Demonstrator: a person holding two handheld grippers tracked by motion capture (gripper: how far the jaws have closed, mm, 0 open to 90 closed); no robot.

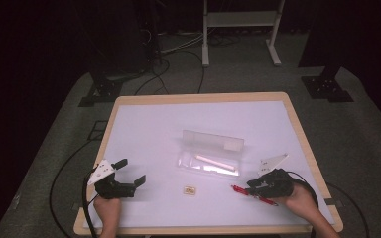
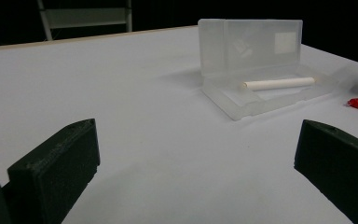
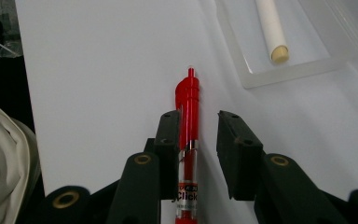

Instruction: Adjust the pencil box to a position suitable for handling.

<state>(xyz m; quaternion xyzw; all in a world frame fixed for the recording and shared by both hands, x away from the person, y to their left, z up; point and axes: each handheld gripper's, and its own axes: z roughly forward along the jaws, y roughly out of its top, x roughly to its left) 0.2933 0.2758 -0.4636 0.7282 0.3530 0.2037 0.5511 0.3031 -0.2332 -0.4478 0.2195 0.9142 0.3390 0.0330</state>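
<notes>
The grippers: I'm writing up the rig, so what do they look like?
Both the left gripper and the right gripper are black, each topped by a pale grey three-cornered plate and trailing a black cable. The jaws are blocky matt black pads; brass-coloured rings sit at the finger joints in the right gripper view.

A dim lab: white-topped table (image 1: 144, 124) on grey carpet, floor cables (image 1: 178, 54), metal stand legs (image 1: 238, 29).

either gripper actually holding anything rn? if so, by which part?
No. The right gripper straddles the red pen mid-barrel: one pad touches, the other stands off. The left gripper is open on nothing.
</notes>
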